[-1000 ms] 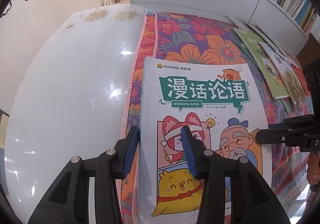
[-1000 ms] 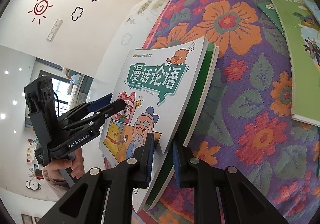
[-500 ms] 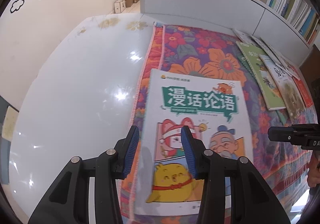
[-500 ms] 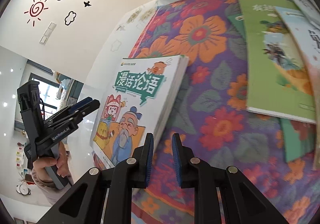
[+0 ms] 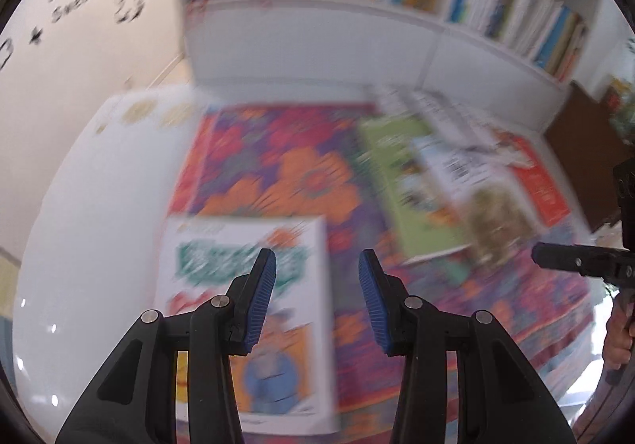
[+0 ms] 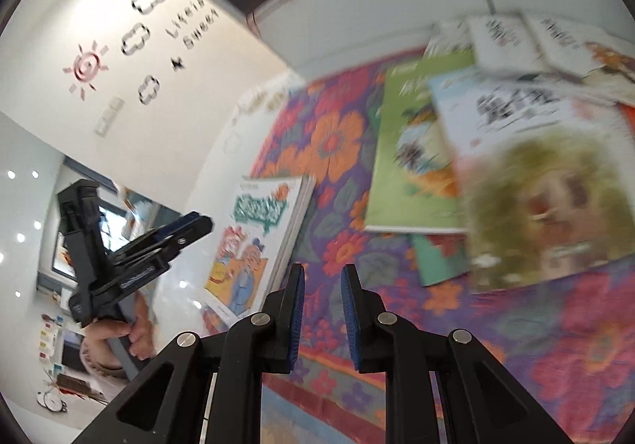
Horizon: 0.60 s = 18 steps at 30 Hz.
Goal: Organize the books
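A white cartoon book (image 5: 222, 245) lies flat on top of a stack at the left edge of the flowered cloth (image 5: 293, 174); it also shows in the right wrist view (image 6: 254, 237). My left gripper (image 5: 316, 295) is open and empty, raised above the book's right part. My right gripper (image 6: 322, 301) is open and empty above the cloth, right of that stack. A green book (image 6: 408, 162) and several overlapping books (image 6: 543, 174) lie spread to the right. Both views are blurred.
The cloth covers a white table (image 5: 99, 206). A white bookcase (image 5: 397, 47) with rows of upright books stands behind it. The left gripper (image 6: 131, 265) and the hand holding it show at the left of the right wrist view.
Both grippers have pulled back and up from the cartoon book stack, which now lies flat on the cloth. The left gripper's jaws have opened wider. The views have swung toward the spread books.
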{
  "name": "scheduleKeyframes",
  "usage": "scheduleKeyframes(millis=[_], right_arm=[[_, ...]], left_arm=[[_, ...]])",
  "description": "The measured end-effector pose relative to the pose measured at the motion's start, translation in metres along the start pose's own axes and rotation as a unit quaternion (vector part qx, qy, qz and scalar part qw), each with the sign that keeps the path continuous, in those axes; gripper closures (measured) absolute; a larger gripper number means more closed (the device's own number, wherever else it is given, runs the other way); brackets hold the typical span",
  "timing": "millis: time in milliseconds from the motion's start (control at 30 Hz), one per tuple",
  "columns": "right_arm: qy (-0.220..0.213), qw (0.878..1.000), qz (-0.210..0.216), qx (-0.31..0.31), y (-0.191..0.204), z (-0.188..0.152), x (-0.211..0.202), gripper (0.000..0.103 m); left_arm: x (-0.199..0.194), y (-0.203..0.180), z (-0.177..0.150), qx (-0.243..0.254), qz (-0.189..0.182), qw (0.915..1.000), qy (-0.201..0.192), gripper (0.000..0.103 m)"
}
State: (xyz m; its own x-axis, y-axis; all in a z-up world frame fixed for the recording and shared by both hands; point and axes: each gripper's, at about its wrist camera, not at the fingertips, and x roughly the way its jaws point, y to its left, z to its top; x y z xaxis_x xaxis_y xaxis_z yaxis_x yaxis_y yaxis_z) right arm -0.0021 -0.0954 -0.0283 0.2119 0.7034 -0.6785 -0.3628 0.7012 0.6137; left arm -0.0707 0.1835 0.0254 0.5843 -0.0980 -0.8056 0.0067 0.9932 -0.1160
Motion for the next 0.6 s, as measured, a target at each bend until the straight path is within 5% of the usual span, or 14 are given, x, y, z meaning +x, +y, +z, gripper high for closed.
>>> scheduleKeyframes(millis=[100,167,233,267,400,600], right_arm=[[-0.051,0.998,-0.02,0.006,-0.002,0.022,-0.058,0.085],[-0.098,0.995,0.0,-0.013,0.002,0.035,-0.099,0.085],[-0.15,0.988,0.015,-0.032,-0.005,0.042,-0.137,0.064],[-0.181,0.983,-0.002,-0.03,-0.016,0.046,-0.153,0.046],[-0.231,0.966,-0.117,-0.029,-0.057,0.061,-0.165,0.051],[-0.245,0.961,-0.112,0.058,-0.17,0.092,-0.129,0.052]], left_arm=[[-0.027,-0.041,0.038,0.018,-0.043,0.9978,-0.048,0.062],[-0.038,-0.072,0.068,0.017,-0.04,0.9952,-0.088,0.061],[-0.034,-0.095,0.088,0.01,-0.063,0.9923,-0.106,0.06],[-0.027,-0.11,0.099,0.001,-0.096,0.9888,-0.115,0.06],[0.024,-0.153,0.123,0.01,-0.117,0.9874,-0.106,0.06],[0.123,-0.197,0.14,0.017,-0.137,0.9861,-0.093,0.06]])
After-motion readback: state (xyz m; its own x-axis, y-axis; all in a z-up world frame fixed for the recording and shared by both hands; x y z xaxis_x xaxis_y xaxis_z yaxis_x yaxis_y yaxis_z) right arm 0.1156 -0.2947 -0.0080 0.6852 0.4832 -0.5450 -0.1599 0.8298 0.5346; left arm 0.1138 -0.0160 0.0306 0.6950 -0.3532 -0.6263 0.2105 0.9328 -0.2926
